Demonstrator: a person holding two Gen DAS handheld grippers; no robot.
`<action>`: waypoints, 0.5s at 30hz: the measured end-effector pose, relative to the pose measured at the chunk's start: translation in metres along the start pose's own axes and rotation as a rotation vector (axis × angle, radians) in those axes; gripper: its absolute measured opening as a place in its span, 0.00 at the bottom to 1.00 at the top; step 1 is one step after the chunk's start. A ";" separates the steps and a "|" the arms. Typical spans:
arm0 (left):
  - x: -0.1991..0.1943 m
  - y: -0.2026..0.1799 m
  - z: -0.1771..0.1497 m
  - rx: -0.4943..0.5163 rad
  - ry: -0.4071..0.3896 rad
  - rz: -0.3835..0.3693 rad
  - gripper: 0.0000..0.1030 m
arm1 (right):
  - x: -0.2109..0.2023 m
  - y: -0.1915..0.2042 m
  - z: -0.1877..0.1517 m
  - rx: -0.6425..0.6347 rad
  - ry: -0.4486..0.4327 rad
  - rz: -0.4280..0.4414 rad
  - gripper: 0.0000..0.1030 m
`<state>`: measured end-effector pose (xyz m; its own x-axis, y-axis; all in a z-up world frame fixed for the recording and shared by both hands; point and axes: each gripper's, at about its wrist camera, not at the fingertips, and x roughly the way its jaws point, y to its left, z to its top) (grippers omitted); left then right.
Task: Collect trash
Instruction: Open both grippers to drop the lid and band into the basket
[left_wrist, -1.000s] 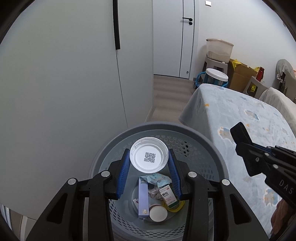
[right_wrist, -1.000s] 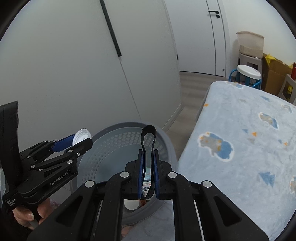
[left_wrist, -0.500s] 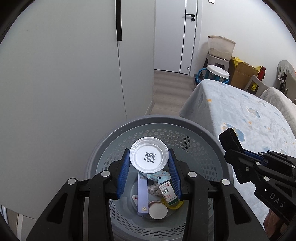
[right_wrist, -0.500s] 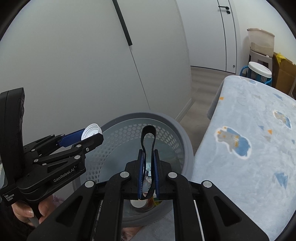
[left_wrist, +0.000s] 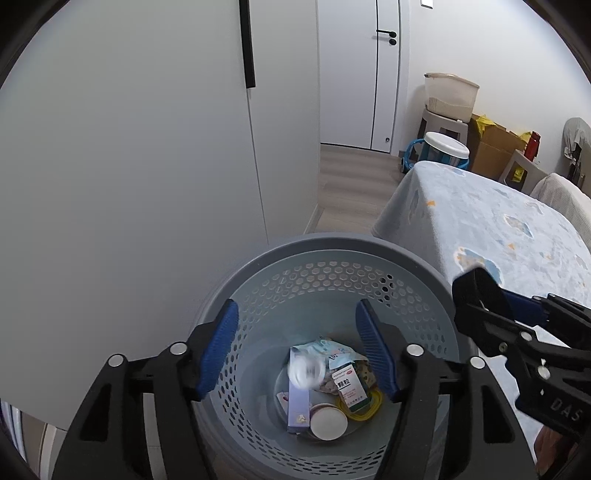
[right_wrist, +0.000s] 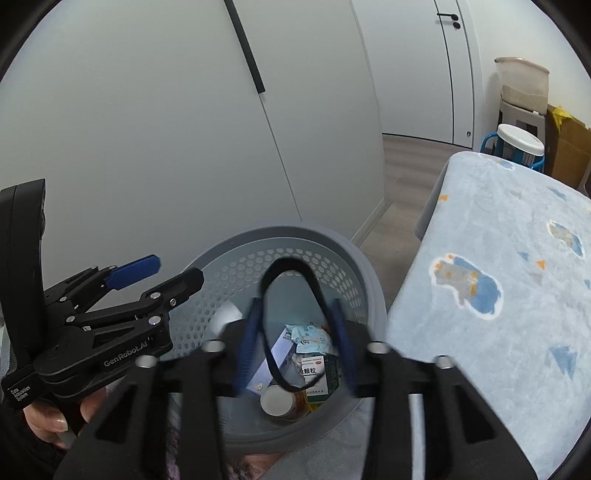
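lid (left_wrist: 306, 373) dropping into bin (left_wrist: 332, 254) | left gripper (left_wrist: 297, 347), right gripper (right_wrist: 297, 332) just opened, empty | black band (right_wrist: 291, 317) falling, may snag rim

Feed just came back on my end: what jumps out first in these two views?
The grey basket fills the lower middle of both views, holding boxes and wrappers. Both grippers hang over it with jaws that have just been opening: below the left gripper a blurred white lid is falling into the trash, and a black band hangs loose between the right gripper's parted fingers. A blue patterned bed sits to the right.
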<state>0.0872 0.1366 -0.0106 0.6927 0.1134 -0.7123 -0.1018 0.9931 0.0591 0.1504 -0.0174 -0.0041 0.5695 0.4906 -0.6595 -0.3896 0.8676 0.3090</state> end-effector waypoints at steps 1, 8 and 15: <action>0.000 0.001 0.000 -0.003 0.001 0.002 0.65 | 0.000 0.000 0.000 -0.003 -0.002 -0.002 0.50; 0.002 0.003 0.001 -0.014 0.006 0.014 0.68 | -0.001 0.001 0.001 -0.002 -0.006 -0.004 0.50; 0.002 0.003 0.002 -0.020 0.005 0.016 0.71 | -0.001 0.001 0.000 -0.002 -0.006 -0.006 0.51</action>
<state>0.0899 0.1403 -0.0108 0.6876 0.1289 -0.7146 -0.1269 0.9903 0.0565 0.1496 -0.0175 -0.0029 0.5765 0.4856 -0.6572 -0.3872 0.8706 0.3036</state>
